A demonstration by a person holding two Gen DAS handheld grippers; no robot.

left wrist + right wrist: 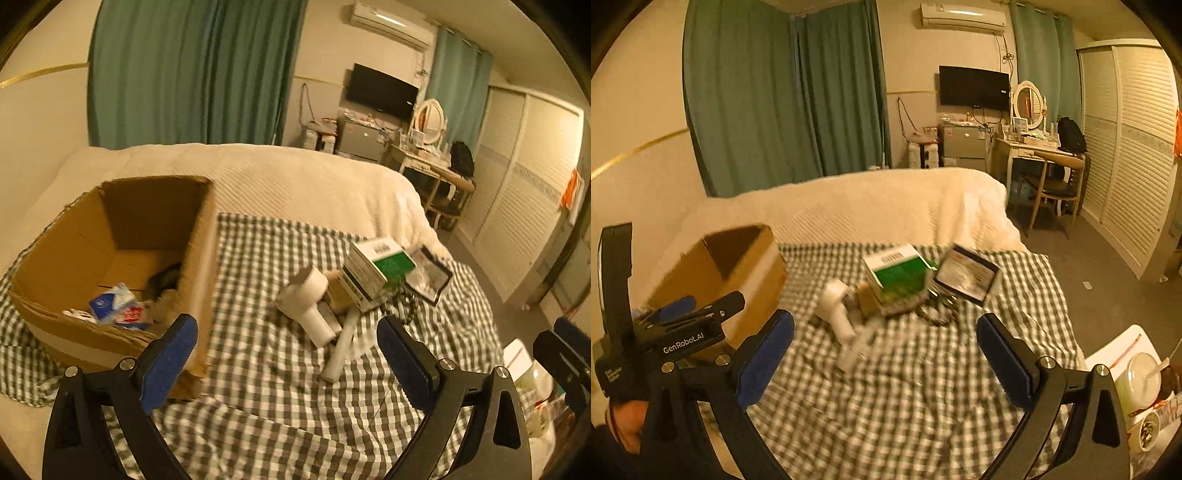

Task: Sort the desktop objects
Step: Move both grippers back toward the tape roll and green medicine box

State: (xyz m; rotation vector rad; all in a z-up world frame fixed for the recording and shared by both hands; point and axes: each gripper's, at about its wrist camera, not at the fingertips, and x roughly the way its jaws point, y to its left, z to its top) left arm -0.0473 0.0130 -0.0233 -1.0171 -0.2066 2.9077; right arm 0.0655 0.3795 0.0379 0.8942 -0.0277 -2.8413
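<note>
Hovering empty with jaws spread wide over the checked cloth [280, 398], the left gripper [288, 354] and right gripper [886, 350] face the far pile, green-and-white box [376, 269] included, presumably bound for the cardboard box [110, 236] at left.

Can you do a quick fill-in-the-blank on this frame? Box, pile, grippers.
1. The cardboard box sits on the ____ side of the checked cloth.
2. The box with the green face lies in a pile with a ____ hair dryer.
3. Left gripper and right gripper are both ____.

Answers: left; white; open
</note>
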